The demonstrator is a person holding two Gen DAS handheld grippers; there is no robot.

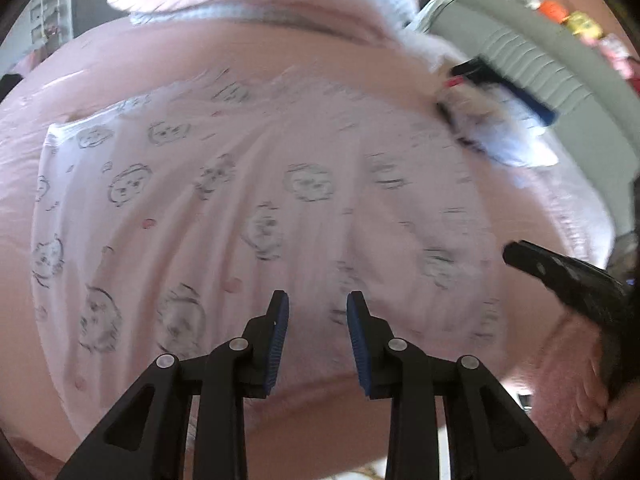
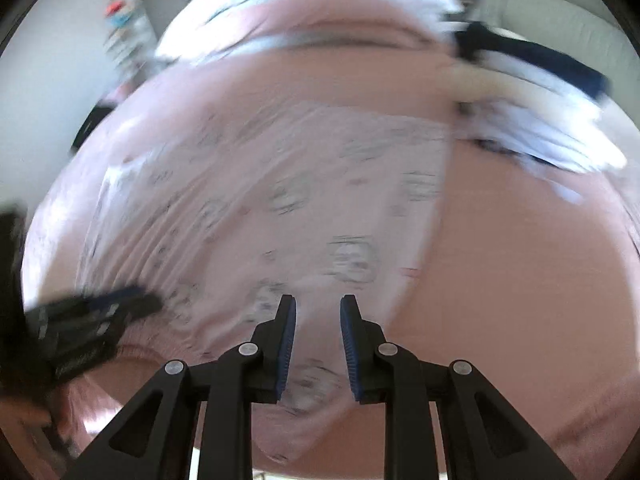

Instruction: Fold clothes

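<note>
Jaws of both the left gripper (image 1: 317, 300) and right gripper (image 2: 318, 304) stand apart, empty, over the near hem of a thin, limp printed garment (image 1: 256, 200) lying flat on a pink bed (image 2: 520, 260), best pinched at its corners.

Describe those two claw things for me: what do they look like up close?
Each is a black plastic tool. The left gripper and right gripper both have two slim fingers lined with ribbed blue pads, hinged on angular black links with round silver pins and triangular cut-outs. No cables or sleeves show.
</note>
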